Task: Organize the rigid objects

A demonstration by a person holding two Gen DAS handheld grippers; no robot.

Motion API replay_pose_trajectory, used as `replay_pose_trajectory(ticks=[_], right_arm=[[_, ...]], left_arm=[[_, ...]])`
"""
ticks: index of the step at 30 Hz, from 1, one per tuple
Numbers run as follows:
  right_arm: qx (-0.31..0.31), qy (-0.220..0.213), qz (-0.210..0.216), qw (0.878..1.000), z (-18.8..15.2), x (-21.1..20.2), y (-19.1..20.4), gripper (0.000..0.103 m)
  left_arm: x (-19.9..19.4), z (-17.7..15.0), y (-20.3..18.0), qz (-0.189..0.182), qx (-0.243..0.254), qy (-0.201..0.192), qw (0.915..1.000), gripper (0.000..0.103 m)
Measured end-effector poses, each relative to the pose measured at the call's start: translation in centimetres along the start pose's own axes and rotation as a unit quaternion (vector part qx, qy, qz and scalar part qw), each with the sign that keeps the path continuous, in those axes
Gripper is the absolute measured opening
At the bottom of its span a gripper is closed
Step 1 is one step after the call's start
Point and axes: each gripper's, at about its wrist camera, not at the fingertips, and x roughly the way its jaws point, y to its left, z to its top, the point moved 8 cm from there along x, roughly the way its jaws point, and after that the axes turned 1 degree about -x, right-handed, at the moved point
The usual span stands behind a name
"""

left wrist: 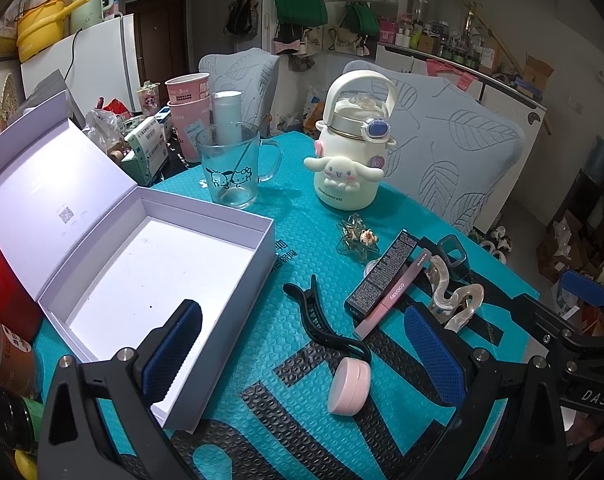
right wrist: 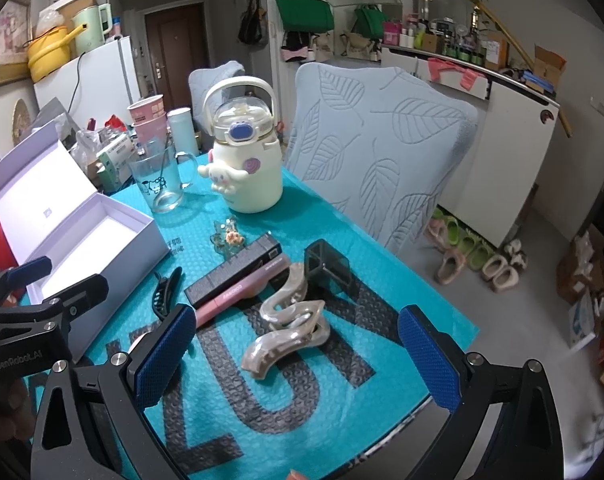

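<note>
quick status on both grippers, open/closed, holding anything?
Left gripper: open, holding nothing, above the pink round case.
Right gripper: open, holding nothing, above the pearly wavy hair clip.

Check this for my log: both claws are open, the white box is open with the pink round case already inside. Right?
Not quite. The pink round case lies on the teal mat, outside the white box, which holds nothing, as the left wrist view shows. Both claws, left and right, are open.

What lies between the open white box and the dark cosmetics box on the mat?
The black hair claw clip lies there on the teal mat, between the white box and the dark cosmetics box. The left wrist view shows it best.
</note>
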Motion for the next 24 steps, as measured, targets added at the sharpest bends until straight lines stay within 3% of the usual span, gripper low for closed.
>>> replay_pose_trajectory(ticks=[24], right_arm=[[-0.026, -0.003, 0.016, 1.0, -0.07, 0.04, 0.88, 0.103]], left_arm=[[-0.7, 0.34, 0.7, -0.007, -0.022, -0.013, 0.9996, 0.103]])
